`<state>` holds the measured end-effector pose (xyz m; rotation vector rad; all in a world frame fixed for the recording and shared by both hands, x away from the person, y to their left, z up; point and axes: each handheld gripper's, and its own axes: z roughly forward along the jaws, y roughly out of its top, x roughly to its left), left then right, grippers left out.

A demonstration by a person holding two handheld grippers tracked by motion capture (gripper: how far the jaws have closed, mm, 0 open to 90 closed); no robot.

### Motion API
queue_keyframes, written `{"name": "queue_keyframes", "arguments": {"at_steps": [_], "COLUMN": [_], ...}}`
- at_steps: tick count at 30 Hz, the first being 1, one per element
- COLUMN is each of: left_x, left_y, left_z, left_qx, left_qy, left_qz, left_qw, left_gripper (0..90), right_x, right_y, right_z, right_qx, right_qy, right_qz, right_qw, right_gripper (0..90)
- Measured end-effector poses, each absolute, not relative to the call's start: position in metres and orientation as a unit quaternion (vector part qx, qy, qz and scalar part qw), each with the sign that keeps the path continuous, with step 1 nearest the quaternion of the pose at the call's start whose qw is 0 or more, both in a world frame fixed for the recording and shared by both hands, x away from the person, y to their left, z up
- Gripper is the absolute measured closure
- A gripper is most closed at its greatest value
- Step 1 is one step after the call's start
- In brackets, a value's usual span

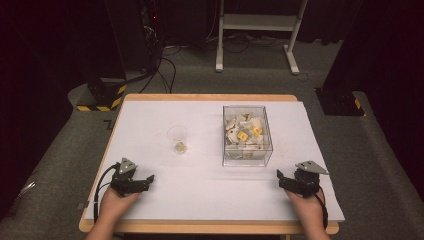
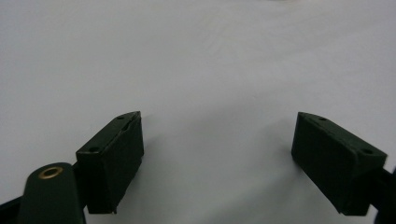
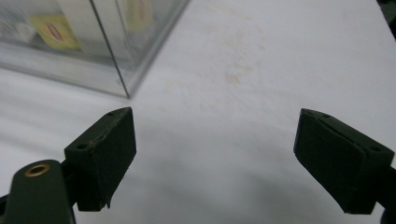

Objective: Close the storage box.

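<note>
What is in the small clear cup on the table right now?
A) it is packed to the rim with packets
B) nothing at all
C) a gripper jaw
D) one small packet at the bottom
D: the high view shows the cup standing left of the clear box with a single small packet lying in its bottom.

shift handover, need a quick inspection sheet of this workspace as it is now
surface: white sheet on a wooden table, faint stains by the box
job's things: clear box full of small packets; clear cup left of it, one packet inside
clutter: nothing seen
grippers: left gripper open, nothing between the jaws; right gripper open, nothing between the jaws, near the box corner
cables: black cable from the left gripper; more on the floor behind
surroundings: dark room, grey carpet, white frame behind the table
</note>
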<state>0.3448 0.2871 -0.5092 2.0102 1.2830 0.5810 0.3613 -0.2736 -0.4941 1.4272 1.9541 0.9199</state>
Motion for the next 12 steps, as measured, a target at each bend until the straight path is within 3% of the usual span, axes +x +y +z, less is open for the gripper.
{"name": "queue_keyframes", "arguments": {"at_steps": [12], "left_x": [0.3443], "left_y": [0.2865], "left_z": [-0.5094], "left_qx": [0.77], "left_qy": [0.493], "left_qz": [0.224], "left_qw": [0.337], "left_gripper": [17.3], "right_x": [0.3539], "right_y": [-0.2763], "right_z": [-0.4992], "right_qx": [0.525], "right_qy": [0.733], "right_qz": [0.34], "right_qw": [0.267], "right_gripper": [16.6]}}
